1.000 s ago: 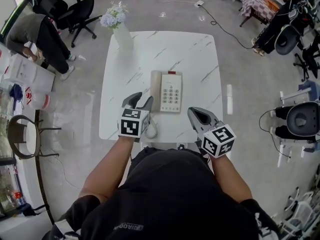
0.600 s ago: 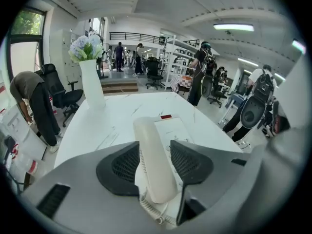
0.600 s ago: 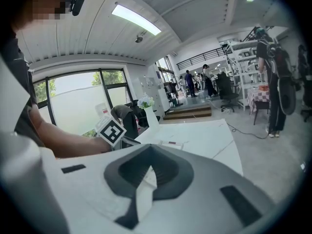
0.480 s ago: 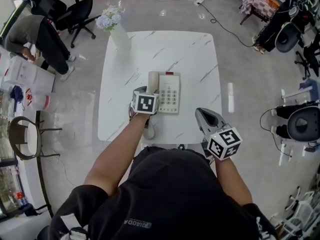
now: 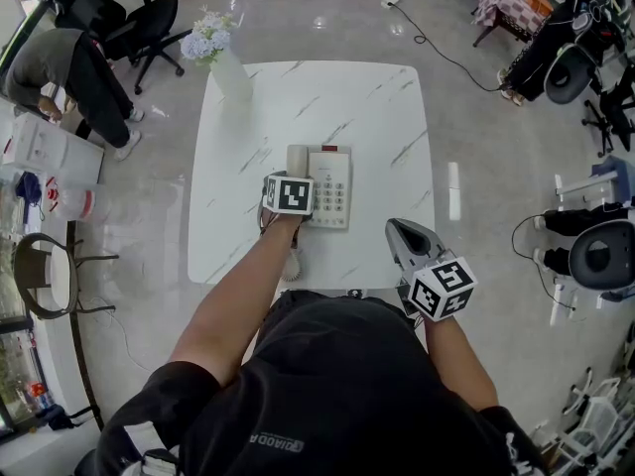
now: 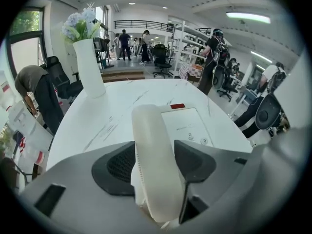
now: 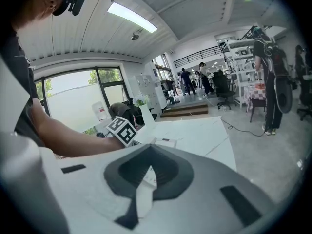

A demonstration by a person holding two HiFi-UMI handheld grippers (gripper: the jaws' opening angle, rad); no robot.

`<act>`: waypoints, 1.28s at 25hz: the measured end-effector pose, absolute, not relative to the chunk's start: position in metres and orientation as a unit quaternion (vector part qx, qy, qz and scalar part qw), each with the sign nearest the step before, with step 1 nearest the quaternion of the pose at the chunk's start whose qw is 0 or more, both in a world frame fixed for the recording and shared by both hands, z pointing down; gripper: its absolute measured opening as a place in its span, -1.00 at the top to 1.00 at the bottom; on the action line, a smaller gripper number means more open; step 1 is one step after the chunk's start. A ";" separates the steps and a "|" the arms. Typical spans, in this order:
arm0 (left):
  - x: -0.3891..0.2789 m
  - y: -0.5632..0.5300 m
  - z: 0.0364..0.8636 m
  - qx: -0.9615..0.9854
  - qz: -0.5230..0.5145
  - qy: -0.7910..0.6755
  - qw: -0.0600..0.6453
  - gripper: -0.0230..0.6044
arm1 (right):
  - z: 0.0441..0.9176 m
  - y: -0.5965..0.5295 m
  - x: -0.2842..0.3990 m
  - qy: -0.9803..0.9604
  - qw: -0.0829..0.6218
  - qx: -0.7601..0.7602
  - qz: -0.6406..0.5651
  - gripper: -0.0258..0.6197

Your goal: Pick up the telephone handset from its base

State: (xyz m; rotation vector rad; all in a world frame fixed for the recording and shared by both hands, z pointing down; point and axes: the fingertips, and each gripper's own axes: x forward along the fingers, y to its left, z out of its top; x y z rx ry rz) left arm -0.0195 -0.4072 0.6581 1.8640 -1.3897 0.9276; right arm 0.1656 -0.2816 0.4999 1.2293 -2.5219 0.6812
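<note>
While your right gripper (image 5: 400, 228) parks at the counter's (image 5: 327, 97) near edge, about 4 o'clock from the phone, jaws together on nothing, your left gripper (image 6: 155, 146) is the one in play. It sits right over the handset (image 6: 148, 123) with its jaws opening toward wide and the handset between the pads. I can't call firm contact on either side, so I read it as straddling, not gripping.

Key relation: the handset's long axis runs 6-to-12, straight away from that gripper, on the 9 o'clock side of the base (image 6: 187, 126). So the pads face its long sides, which looks right for close-and-lift. Handset not yet off the base.

Head view hides the jaws under the marker cube (image 5: 290, 194) and shows only the handset's far end poking out at 12. The left gripper view gives you the straddle. Only the head view shows the coiled cord (image 5: 293, 263) trailing at 6. The vase (image 5: 230, 72) stands far off at 11, well apart.
</note>
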 end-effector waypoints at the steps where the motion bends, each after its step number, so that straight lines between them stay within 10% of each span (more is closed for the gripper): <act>1: -0.019 -0.408 0.661 0.703 0.354 -0.528 0.319 0.11 | 0.500 -0.282 0.166 -0.867 0.128 0.421 0.234 0.92; 32: -0.024 -0.392 0.602 0.745 0.292 -0.490 0.347 0.21 | 0.496 -0.274 0.156 -0.865 0.116 0.432 0.229 0.92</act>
